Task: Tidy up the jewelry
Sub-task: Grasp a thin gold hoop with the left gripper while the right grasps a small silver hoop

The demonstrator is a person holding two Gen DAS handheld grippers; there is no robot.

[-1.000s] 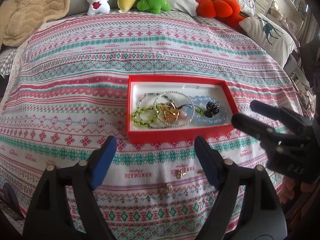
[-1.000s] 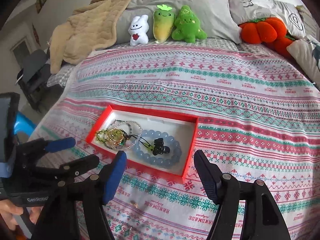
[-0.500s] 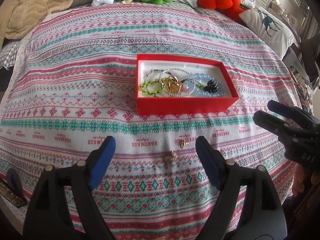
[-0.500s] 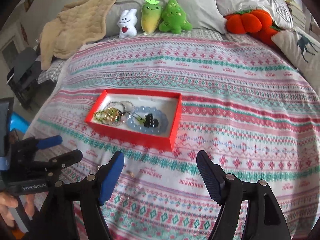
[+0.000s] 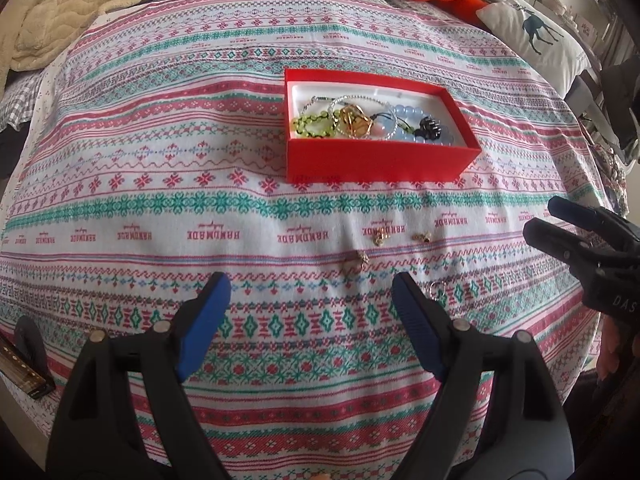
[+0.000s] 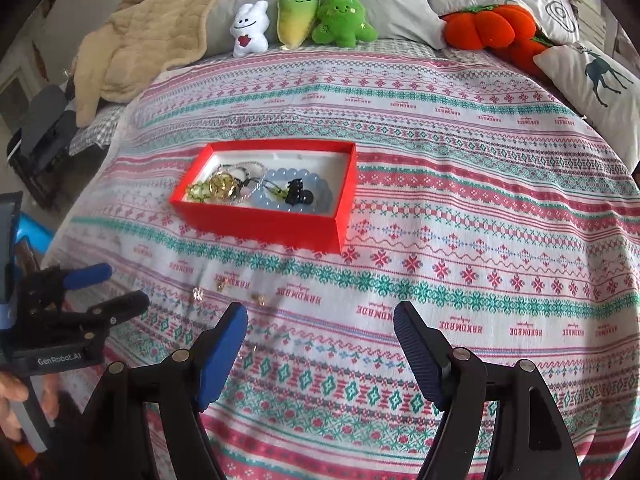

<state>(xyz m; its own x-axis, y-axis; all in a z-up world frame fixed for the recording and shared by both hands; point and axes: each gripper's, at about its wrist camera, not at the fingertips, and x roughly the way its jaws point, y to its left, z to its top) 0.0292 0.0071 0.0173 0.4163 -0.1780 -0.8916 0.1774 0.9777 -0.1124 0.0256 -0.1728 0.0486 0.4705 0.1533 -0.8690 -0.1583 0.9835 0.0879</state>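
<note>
both the left hand-held gripper (image 5: 308, 300) and right hand-held gripper (image 6: 320, 328) hang released and empty. small gold earrings (image 5: 362, 258) lie loose on the bedspread (image 5: 160, 200), just short of the red box (image 5: 376, 164). pinch one low, pads squarely either side.

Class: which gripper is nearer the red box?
Neither clearly. Both the left gripper and right gripper hover open short of the red box, with loose trinkets between.

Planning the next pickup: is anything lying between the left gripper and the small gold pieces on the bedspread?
Nothing visible. Only bare bedspread lies between the open left gripper and the small gold pieces, which sit just ahead of its right finger, short of the red box.
</note>
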